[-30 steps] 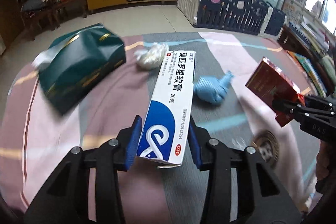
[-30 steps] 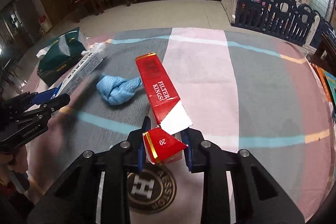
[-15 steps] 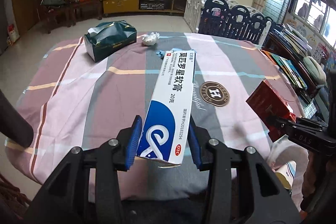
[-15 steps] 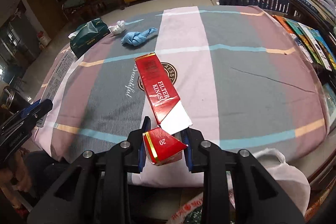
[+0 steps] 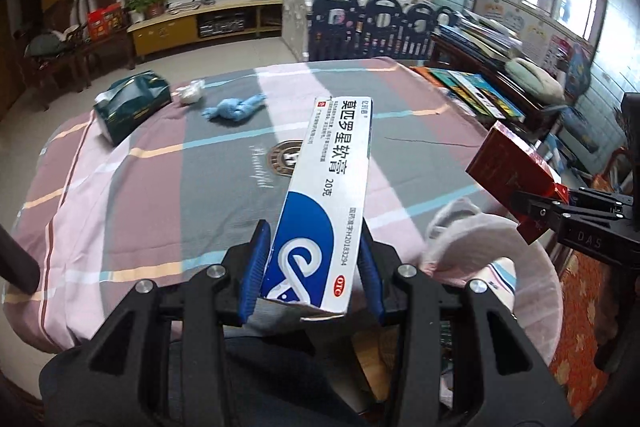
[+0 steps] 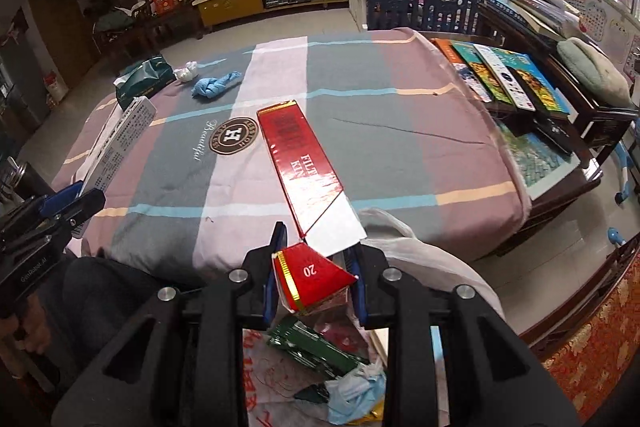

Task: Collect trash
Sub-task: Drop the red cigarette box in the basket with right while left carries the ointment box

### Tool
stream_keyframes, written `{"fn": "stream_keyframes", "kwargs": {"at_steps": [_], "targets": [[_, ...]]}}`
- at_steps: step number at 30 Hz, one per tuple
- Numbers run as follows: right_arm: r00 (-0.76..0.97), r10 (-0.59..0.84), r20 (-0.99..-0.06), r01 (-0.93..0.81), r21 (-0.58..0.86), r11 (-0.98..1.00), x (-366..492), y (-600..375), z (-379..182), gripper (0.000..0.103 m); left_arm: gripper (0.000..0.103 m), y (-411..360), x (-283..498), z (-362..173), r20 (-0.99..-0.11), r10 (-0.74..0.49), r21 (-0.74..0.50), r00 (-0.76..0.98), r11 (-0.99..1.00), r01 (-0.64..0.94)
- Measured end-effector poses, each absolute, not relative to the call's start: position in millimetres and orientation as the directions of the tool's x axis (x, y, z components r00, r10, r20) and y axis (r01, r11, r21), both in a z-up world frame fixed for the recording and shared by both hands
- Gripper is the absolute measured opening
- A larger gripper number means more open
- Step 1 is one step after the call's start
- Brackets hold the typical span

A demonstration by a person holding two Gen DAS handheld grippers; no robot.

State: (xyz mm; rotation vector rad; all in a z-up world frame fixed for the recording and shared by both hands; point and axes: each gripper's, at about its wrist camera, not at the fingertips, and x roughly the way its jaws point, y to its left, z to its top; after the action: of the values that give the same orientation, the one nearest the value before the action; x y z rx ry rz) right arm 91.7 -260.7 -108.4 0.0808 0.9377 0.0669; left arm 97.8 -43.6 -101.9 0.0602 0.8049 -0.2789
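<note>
My left gripper [image 5: 312, 271] is shut on a white and blue ointment box [image 5: 328, 195] and holds it off the near edge of the table. My right gripper [image 6: 316, 275] is shut on a red cigarette carton [image 6: 304, 163], above an open plastic trash bag [image 6: 320, 363] that holds green and blue scraps. The bag's pale rim [image 5: 480, 243] shows in the left wrist view, with the right gripper [image 5: 560, 215] and red carton [image 5: 508, 167] over it. A blue knotted rag [image 5: 234, 109] and a white crumpled wad [image 5: 191, 93] lie on the far left of the table.
The table has a striped pink and grey cloth [image 6: 360, 131] with a round logo [image 6: 234, 137]. A dark green tissue pack [image 5: 132, 105] lies at its far left. A low table with books [image 6: 508, 79] stands at the right. The left gripper [image 6: 52, 215] shows in the right wrist view.
Both grippers have pulled back from over the table to beyond its near edge, each still holding its box. The trash bag has come into view beneath the right gripper.
</note>
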Motion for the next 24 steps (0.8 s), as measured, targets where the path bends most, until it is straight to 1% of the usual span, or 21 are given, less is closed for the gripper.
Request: {"fn": "stream_keyframes", "kwargs": {"at_steps": [6,11,14,16,21,24], "targets": [[0.584,0.042,-0.811,0.047,0.085,0.995,59.7,-300.4,-105.4,0.029,0.043,-89.9,82.8,-103.3,-0.730,-0.345,-0.104,0.589,0.909,0.404],[0.554,0.048,-0.831,0.071,0.104,0.992,35.0,-320.2,-116.4,0.029,0.043,-121.3,69.6,-108.6,-0.746,-0.387,-0.105,0.543,0.872,0.478],[0.543,0.034,-0.839,0.082,0.093,0.992,25.7,-328.0,-123.8,0.029,0.043,-130.0,63.2,-110.1,-0.751,-0.393,-0.096,0.530,0.859,0.502],[0.546,0.045,-0.837,0.093,0.114,0.989,21.4,-334.4,-125.0,0.029,0.043,-135.5,60.3,-110.3,-0.756,-0.394,-0.090,0.523,0.854,0.512],[0.550,0.050,-0.834,0.079,0.112,0.991,14.9,-337.8,-124.6,0.029,0.043,-144.7,56.9,-106.6,-0.758,-0.392,-0.078,0.522,0.848,0.524],[0.528,0.057,-0.847,0.069,0.110,0.992,11.4,-340.4,-130.8,0.029,0.043,-150.9,54.7,-106.5,-0.762,-0.388,-0.060,0.519,0.840,0.539]]}}
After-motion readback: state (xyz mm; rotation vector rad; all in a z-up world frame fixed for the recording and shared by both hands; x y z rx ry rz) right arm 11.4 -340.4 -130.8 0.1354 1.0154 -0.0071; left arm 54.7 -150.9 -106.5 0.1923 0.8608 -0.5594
